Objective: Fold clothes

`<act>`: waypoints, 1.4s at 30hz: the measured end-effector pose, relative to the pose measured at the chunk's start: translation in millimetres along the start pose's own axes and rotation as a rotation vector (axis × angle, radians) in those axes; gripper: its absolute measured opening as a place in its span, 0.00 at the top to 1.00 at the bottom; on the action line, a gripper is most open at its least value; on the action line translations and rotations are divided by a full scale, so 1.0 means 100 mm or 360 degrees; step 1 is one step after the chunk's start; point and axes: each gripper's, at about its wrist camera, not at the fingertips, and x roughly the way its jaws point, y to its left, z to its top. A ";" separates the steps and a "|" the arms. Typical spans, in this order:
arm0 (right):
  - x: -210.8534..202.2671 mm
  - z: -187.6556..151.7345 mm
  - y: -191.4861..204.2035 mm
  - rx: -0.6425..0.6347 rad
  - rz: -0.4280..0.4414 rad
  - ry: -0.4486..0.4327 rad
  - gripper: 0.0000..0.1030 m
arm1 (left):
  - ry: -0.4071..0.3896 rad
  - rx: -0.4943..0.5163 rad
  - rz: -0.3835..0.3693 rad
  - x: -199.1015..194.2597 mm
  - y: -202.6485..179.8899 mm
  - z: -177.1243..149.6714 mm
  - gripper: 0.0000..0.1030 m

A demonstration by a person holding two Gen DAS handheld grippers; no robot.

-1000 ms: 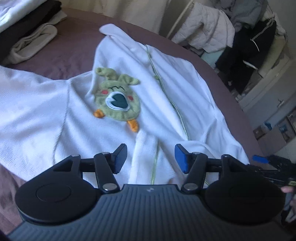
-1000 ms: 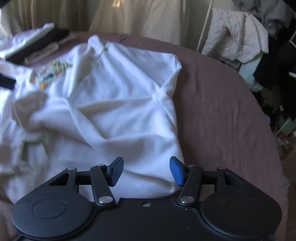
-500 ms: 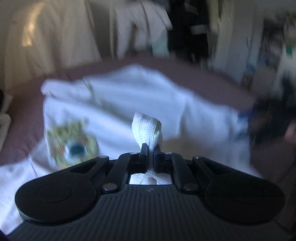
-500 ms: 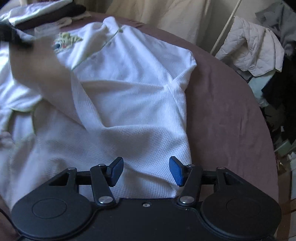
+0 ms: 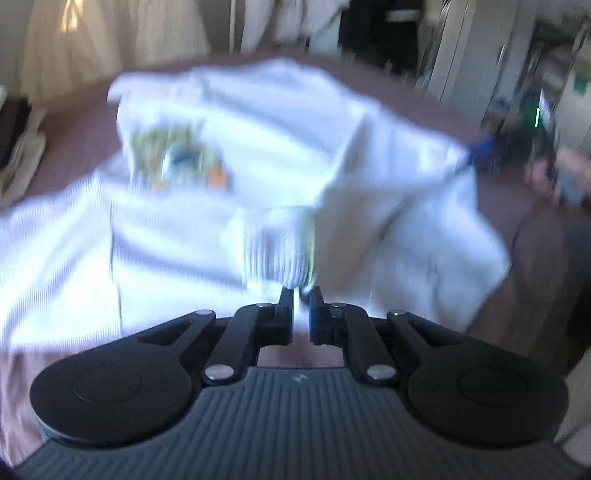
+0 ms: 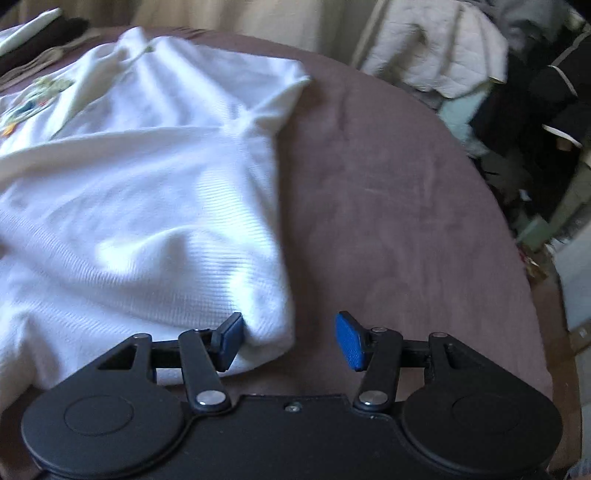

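The left gripper (image 5: 301, 295) seems pinched nearly closed, though blurred, while the right gripper (image 6: 290, 341) is spread wide.

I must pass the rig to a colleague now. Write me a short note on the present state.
Left gripper: shut on a bunched fold of the white garment, lifted off the bed.
Right gripper: open, at the garment's near corner, gripping nothing.
Garment lies spread on the bed, cartoon patch up.
Done: no finished fold visible.
Left: all the folding.

Mauve bedspread (image 6: 399, 206); cream curtains (image 6: 236, 18); clothes heap (image 6: 517, 74) right.
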 end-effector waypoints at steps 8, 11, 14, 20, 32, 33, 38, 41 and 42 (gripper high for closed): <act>-0.20 0.15 0.05 -0.0027 -0.0198 -0.0098 0.43 | -0.0058 -0.0269 -0.0067 -0.24 0.16 -0.05 0.63; -0.28 0.26 -0.01 0.0027 -0.0255 -0.0152 0.41 | -0.0066 -0.0418 -0.0130 -0.36 0.29 -0.16 0.59; -0.29 0.34 -0.09 0.0141 -0.0231 -0.0160 0.40 | -0.0072 -0.0669 -0.0202 -0.38 0.51 -0.29 0.57; -0.22 0.48 -0.06 0.0278 -0.0043 -0.0180 0.39 | -0.0128 -0.1261 -0.0382 -0.30 1.01 -0.56 0.45; 0.62 1.07 0.37 0.0382 0.0216 -0.0045 0.38 | 0.0051 -0.0998 -0.0454 0.27 0.62 -0.15 0.48; 0.70 1.09 0.40 0.0377 0.0193 -0.0009 0.39 | 0.0044 -0.0978 -0.0452 0.31 0.58 -0.14 0.80; 0.56 1.06 0.42 0.0286 0.0074 -0.0269 0.98 | -0.0086 -0.0767 -0.0437 0.14 0.38 0.20 0.95; 0.36 1.03 0.26 0.0323 -0.0129 -0.0410 0.99 | -0.0208 -0.0667 -0.0415 -0.01 0.37 0.54 0.95; 0.33 1.01 0.15 0.0390 -0.0147 -0.0432 0.99 | -0.0251 -0.0617 -0.0391 -0.05 0.38 0.66 0.95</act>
